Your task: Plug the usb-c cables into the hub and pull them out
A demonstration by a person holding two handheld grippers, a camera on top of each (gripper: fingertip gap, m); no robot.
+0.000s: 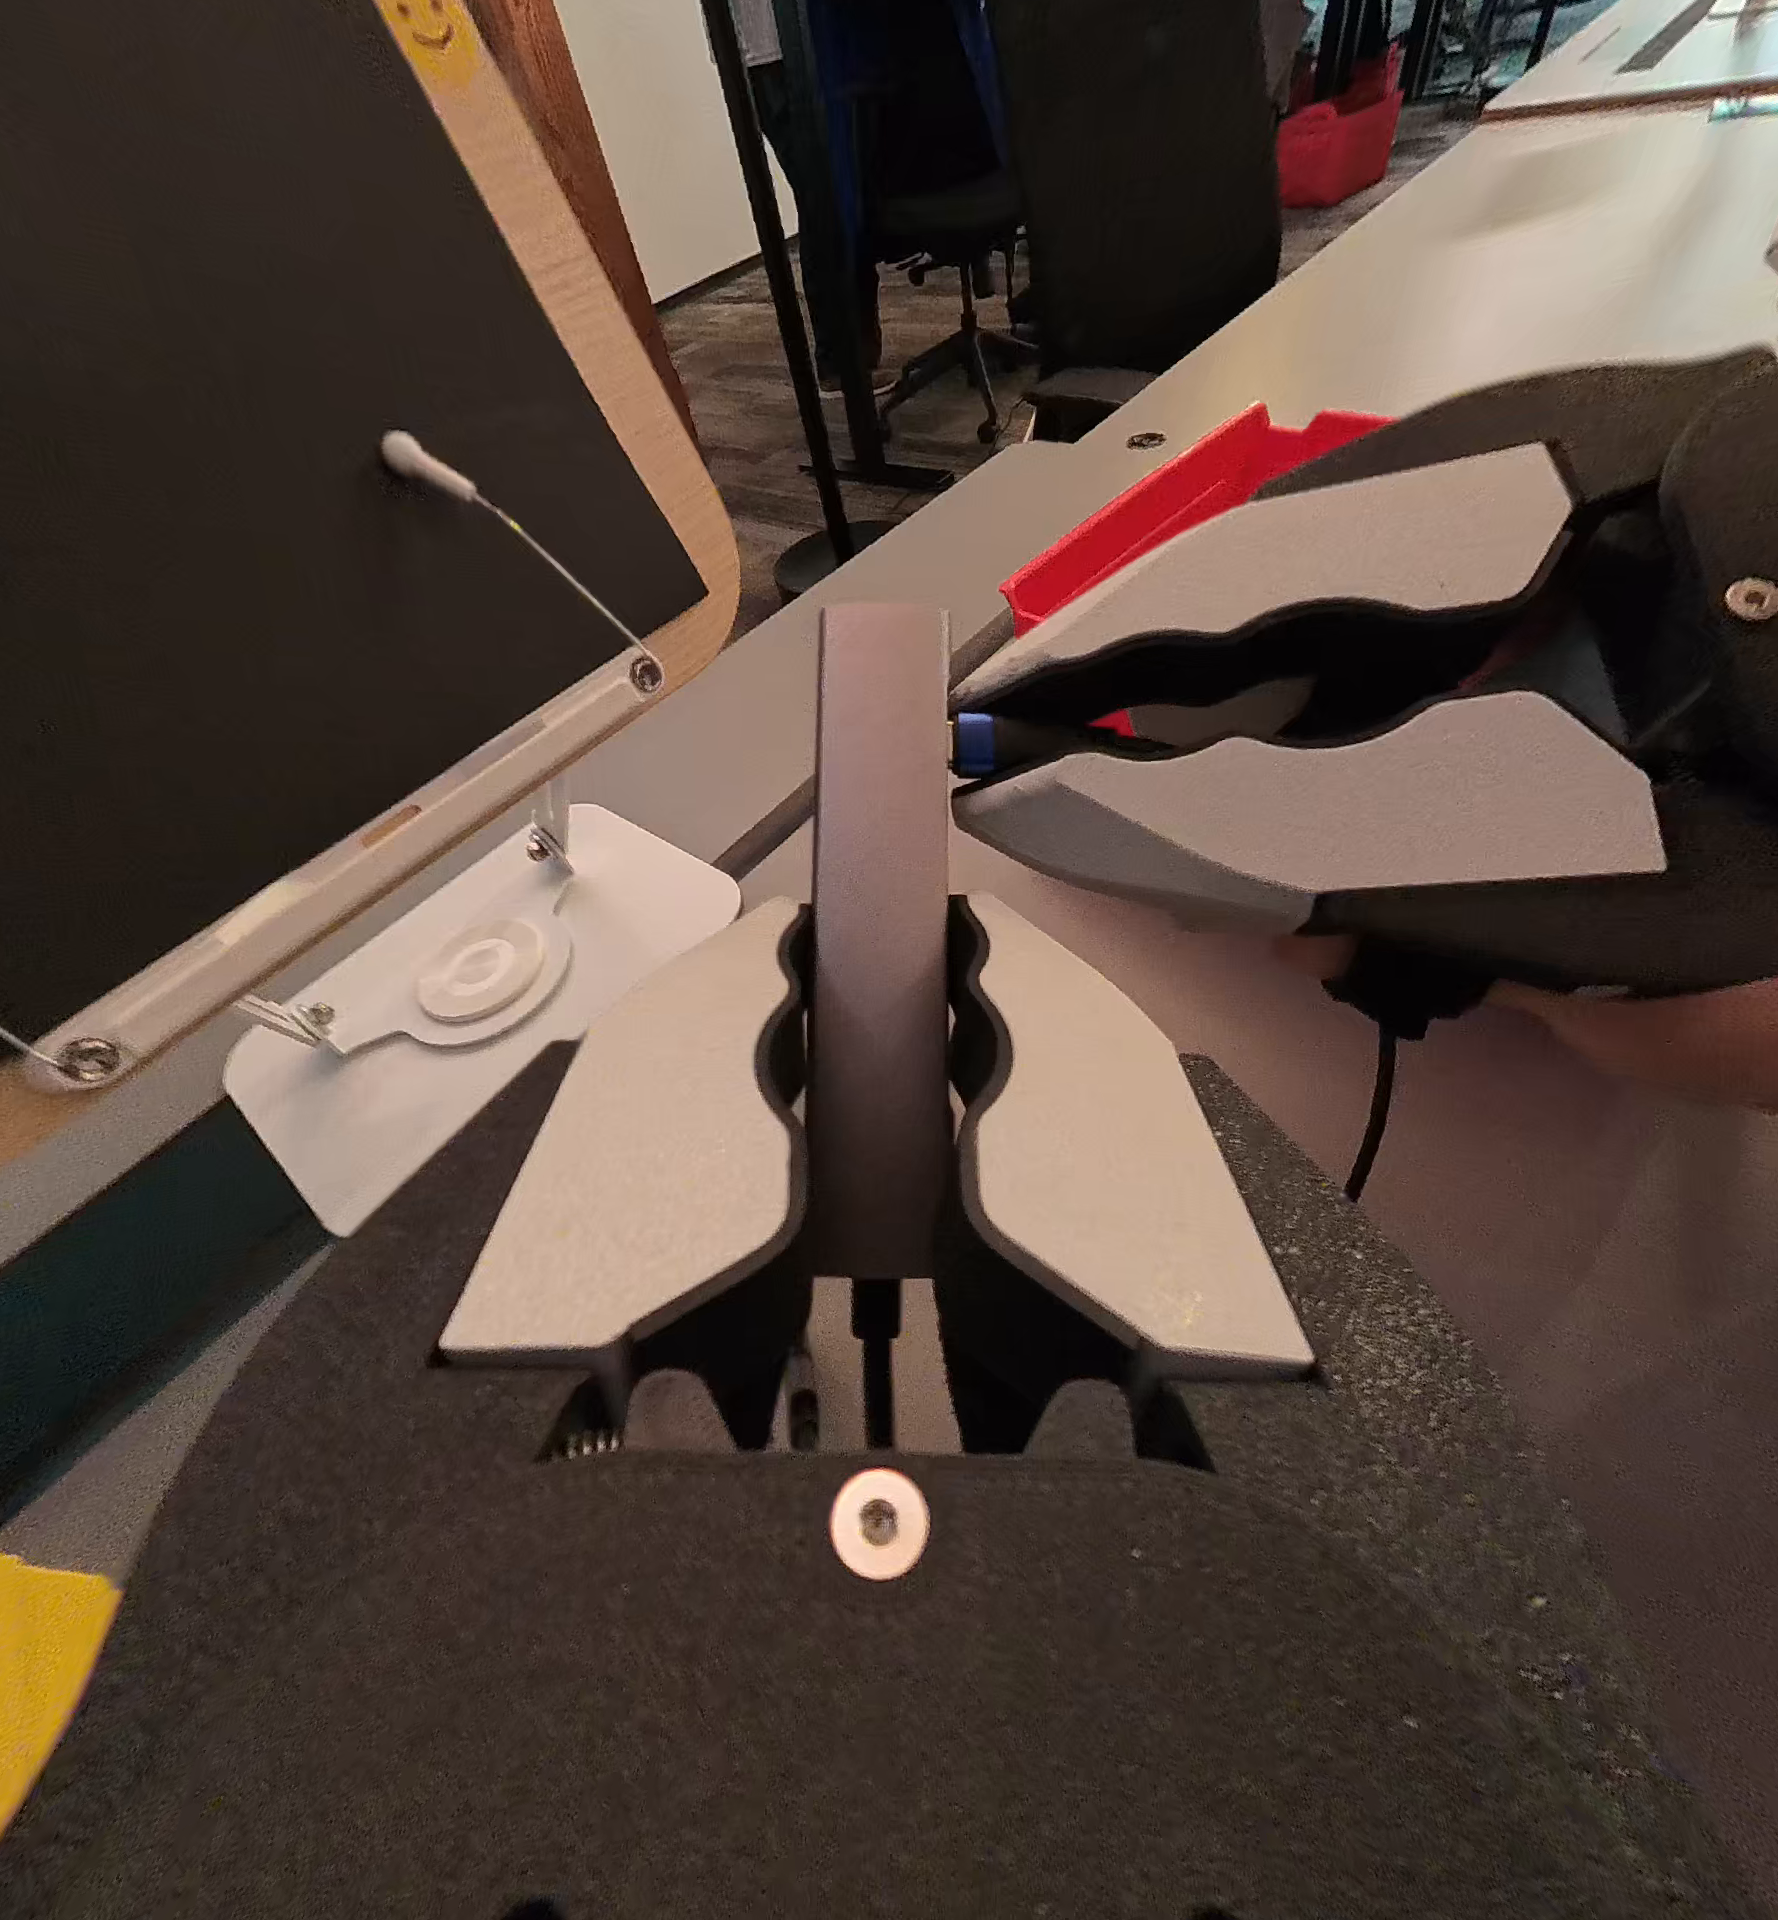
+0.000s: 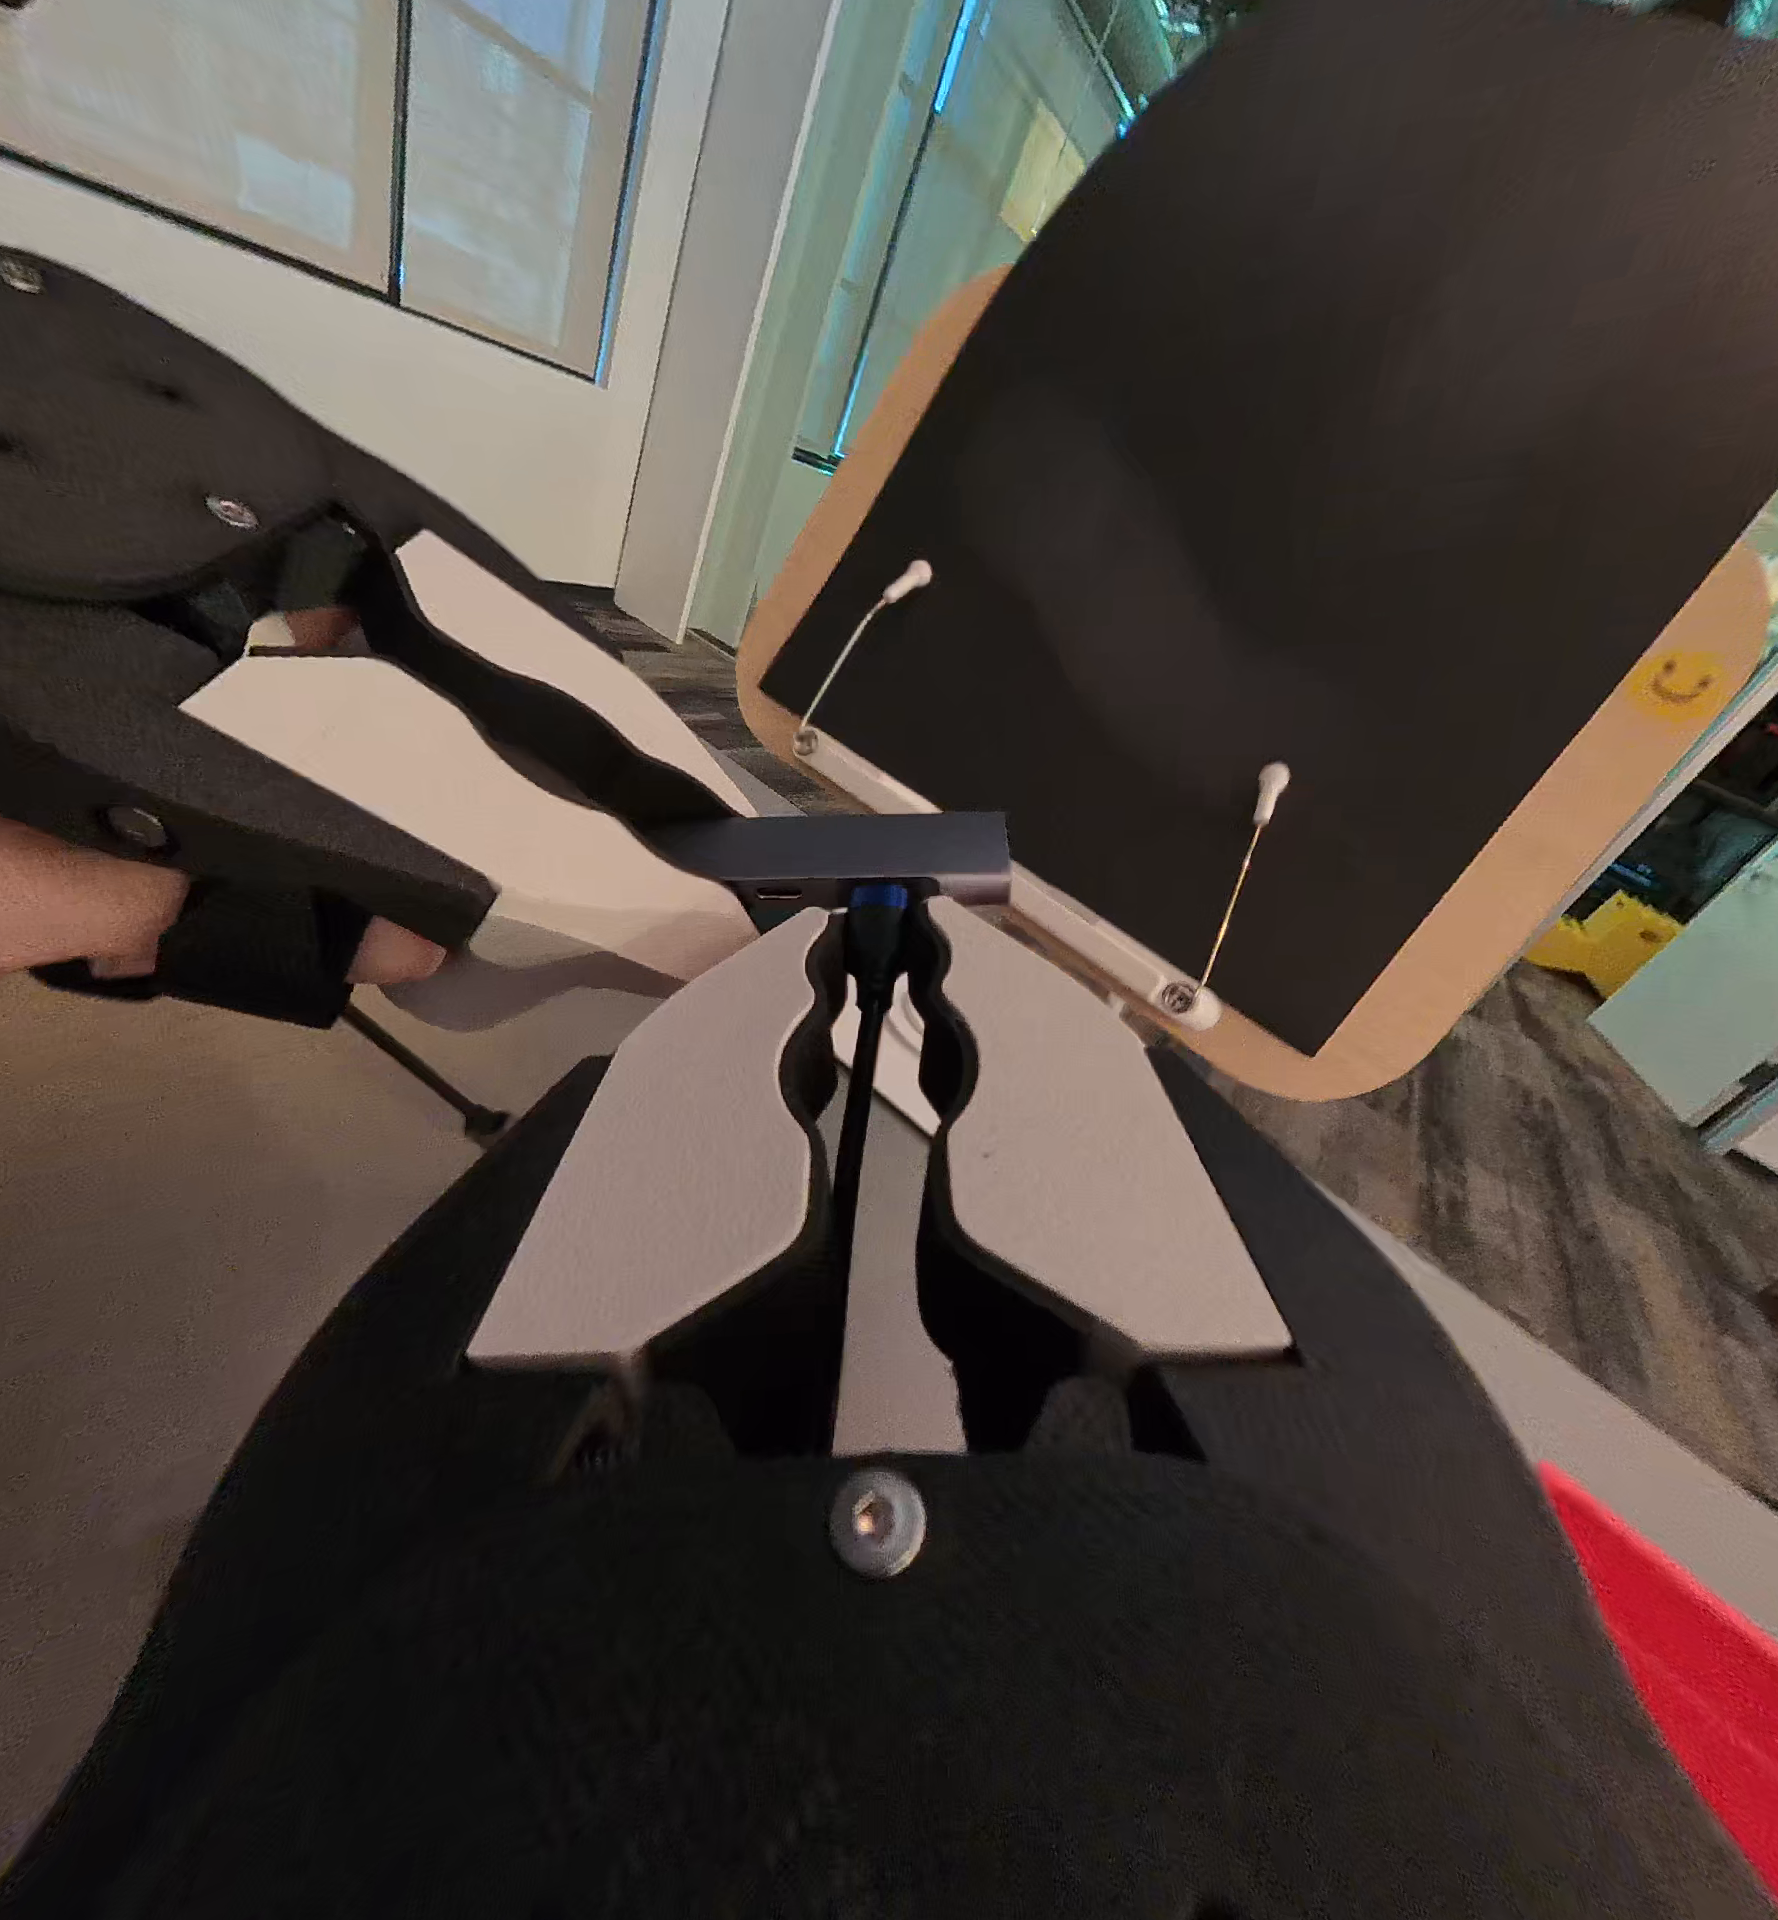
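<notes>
Grainy black housing with a round silver screw fills the foot of the left wrist view, and from it two matte grey, wavy-edged fingers of the left gripper clamp the hub, a slim dark-grey metal slab held above the surface. From 3 o'clock the right gripper reaches in, pinched shut on the usb-c cable, thin and black, whose blue-ringed plug meets the hub's side edge; an empty port sits just beside it at 9 o'clock. Below lies the pale grey surface, with a red bin at 2 o'clock and a black board with a light wooden frame at 10 o'clock. Carpet and office chairs lie beyond at 12 o'clock.
</notes>
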